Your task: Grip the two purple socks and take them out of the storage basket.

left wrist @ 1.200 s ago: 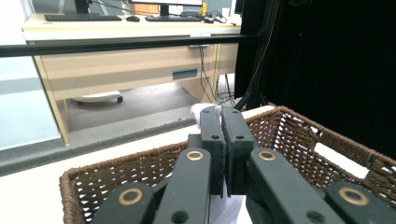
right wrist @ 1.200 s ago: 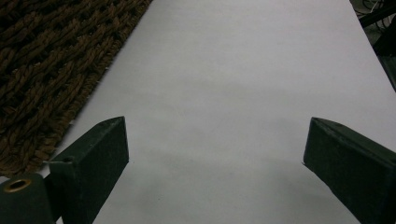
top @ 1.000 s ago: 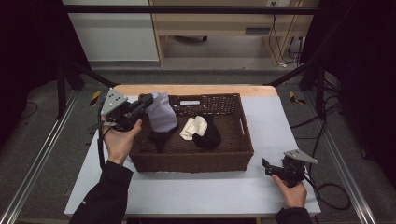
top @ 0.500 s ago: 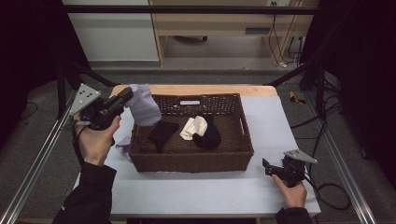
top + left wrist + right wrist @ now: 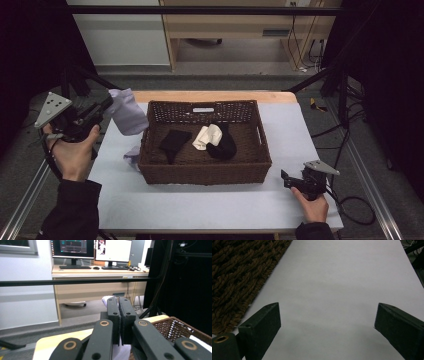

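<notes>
Left tongs (image 5: 100, 111) raised, jaws pressed together; right tongs (image 5: 286, 177) low, jaws wide apart.

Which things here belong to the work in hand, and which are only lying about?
Belonging to the work:
- lilac sock, pinched in the left claw, outside the basket
- wicker basket
- black sock, cream sock and second black sock inside it
- lilac piece lying beside the basket

Only lying about:
- right claw, open, resting on the table
- monitors on the desk behind

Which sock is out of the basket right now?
The lavender sock, pinched in the left gripper and hanging left of the basket. The black socks and cream sock lie inside it.
</notes>
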### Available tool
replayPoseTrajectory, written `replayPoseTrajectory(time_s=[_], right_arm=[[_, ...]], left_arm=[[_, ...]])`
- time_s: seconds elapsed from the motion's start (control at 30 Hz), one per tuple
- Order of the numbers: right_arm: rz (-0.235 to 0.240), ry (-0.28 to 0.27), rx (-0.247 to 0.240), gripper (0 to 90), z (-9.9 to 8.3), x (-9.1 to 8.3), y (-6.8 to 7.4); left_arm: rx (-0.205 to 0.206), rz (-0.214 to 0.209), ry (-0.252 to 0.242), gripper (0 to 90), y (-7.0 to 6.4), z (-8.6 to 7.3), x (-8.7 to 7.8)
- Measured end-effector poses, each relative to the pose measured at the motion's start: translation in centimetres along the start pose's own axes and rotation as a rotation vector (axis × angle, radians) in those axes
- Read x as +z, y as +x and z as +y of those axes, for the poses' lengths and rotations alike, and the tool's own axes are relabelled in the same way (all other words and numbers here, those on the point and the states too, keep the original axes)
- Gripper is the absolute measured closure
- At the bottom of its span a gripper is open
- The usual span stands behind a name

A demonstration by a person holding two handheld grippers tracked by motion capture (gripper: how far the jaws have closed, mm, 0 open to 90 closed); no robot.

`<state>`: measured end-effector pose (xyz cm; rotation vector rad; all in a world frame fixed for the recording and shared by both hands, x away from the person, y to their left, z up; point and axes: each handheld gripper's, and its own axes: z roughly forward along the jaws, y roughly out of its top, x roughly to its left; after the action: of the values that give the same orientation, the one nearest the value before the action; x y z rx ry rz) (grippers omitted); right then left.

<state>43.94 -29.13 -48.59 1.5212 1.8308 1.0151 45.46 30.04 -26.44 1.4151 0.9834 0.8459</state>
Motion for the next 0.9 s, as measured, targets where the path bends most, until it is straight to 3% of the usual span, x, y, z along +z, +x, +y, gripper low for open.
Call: replayPoseTrajectory(time_s=[0.4,0.9], right_arm=[[0.0,-0.001,0.002,7.0,0.0,0.0,0.0],[0.0,-0.001,0.002,7.0,0.0,0.0,0.0]], left_arm=[[-0.009,0.069,0.067,87.8,2.3,-2.9,-0.4],[-0.062,0.063,0.221,87.8,3.4,-9.9,0.9]])
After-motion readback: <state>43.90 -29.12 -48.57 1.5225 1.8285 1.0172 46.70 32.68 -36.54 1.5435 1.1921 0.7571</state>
